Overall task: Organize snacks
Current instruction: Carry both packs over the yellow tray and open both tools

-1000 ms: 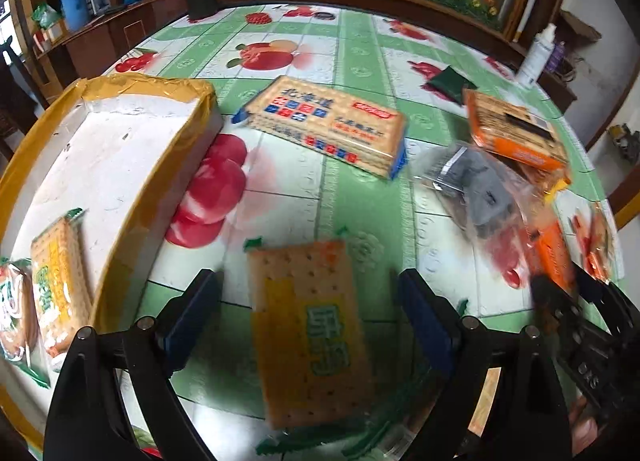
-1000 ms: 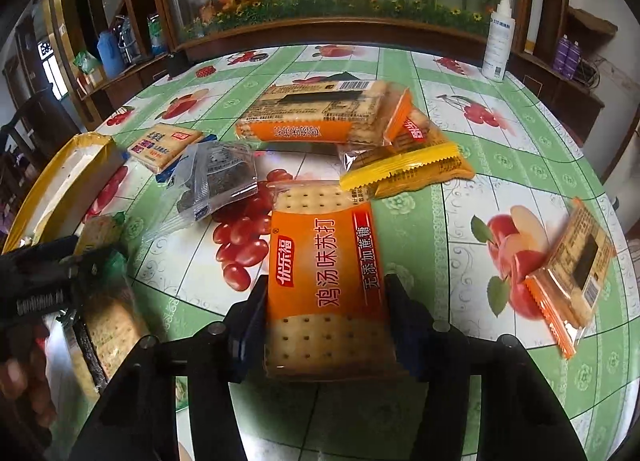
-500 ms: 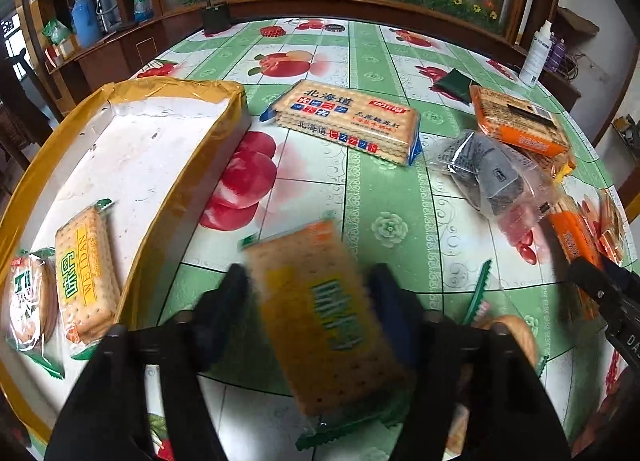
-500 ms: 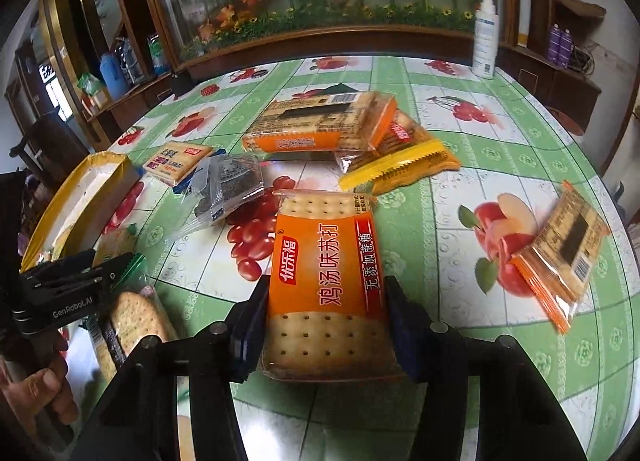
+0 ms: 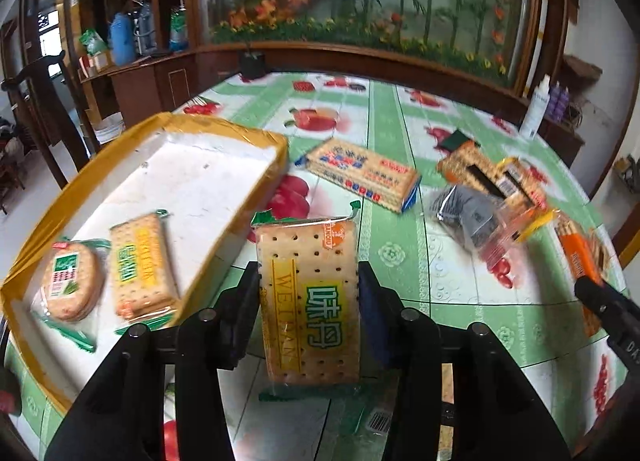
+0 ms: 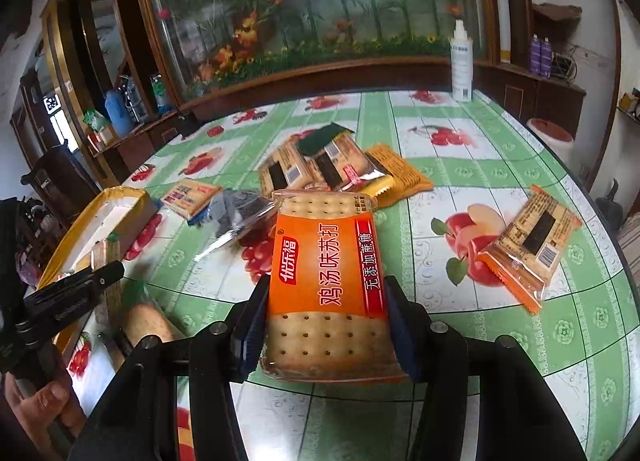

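Behind everything runs a glass-fronted wooden cabinet painted with flowers; below it my round bench (image 5: 384,133) wears a green fruit-print cloth. At its left edge sits the yellow-rimmed tray (image 5: 224,129), two cracker packs already inside. My left tool (image 5: 308,317) has just been closing and now pinches a green-and-yellow Weidan cracker pack (image 5: 308,301) by its long edges, lifted beside the tray's near right wall. My right tool (image 6: 326,325) clamps an orange soda cracker pack (image 6: 326,277) over the middle of the bench.

My worries: both loads head for one tray, so the tools could collide; slick wrappers may slip sideways; squeezing harder would crack biscuits; a low pass could clip the tray wall.
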The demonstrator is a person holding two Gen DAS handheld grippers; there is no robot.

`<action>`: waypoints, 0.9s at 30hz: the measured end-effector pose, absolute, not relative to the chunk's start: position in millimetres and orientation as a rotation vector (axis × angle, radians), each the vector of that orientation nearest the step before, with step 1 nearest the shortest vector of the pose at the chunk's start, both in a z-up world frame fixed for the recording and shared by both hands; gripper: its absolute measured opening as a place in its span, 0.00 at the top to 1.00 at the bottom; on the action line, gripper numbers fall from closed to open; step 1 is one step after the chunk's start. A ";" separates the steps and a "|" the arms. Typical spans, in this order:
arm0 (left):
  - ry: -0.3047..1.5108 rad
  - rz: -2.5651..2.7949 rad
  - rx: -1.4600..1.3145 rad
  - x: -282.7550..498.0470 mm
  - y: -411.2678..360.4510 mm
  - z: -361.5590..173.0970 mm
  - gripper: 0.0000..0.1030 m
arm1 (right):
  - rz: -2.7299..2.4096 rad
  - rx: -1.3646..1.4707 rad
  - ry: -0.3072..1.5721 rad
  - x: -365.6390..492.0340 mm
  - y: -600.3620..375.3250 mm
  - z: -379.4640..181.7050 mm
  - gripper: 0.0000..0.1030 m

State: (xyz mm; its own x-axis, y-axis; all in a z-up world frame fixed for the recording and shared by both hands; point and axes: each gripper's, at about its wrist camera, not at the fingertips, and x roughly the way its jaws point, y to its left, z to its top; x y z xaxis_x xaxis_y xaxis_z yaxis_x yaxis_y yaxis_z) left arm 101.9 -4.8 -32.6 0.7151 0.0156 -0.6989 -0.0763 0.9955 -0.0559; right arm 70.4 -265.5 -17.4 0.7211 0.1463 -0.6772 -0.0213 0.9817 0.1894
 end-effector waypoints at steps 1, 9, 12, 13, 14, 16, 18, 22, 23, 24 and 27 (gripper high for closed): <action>0.763 0.046 -0.097 99.6 -2.2 -29.7 0.56 | 0.096 0.175 0.753 68.2 -264.9 -15.9 0.46; 0.694 0.063 -0.093 78.7 4.2 -6.1 0.56 | 0.147 0.207 0.669 48.4 -259.0 -1.3 0.47; 0.677 0.066 -0.084 69.8 5.5 -0.6 0.56 | 0.170 0.209 0.653 41.6 -252.8 1.7 0.47; 0.673 0.068 -0.082 67.4 6.4 0.8 0.56 | 0.181 0.207 0.650 39.2 -248.9 3.1 0.47; 0.670 0.070 -0.081 65.2 7.9 1.9 0.56 | 0.191 0.206 0.648 37.0 -245.1 4.2 0.47; 0.670 0.073 -0.083 61.8 11.4 3.4 0.56 | 0.213 0.205 0.650 34.5 -237.5 5.8 0.47; 0.664 0.086 -0.087 57.1 17.5 5.1 0.56 | 0.235 0.202 0.653 32.9 -228.3 7.1 0.47; 0.657 0.112 -0.096 48.4 32.1 7.1 0.56 | 0.297 0.183 0.654 29.7 -202.6 11.8 0.47; 0.656 0.120 -0.100 46.7 36.9 7.3 0.56 | 0.314 0.173 0.653 29.2 -193.9 13.4 0.47; 0.655 0.126 -0.104 45.0 40.7 7.5 0.56 | 0.332 0.164 0.653 28.9 -185.5 14.7 0.47; 0.652 0.153 -0.111 40.8 55.0 8.1 0.56 | 0.378 0.135 0.655 28.8 -159.7 16.9 0.47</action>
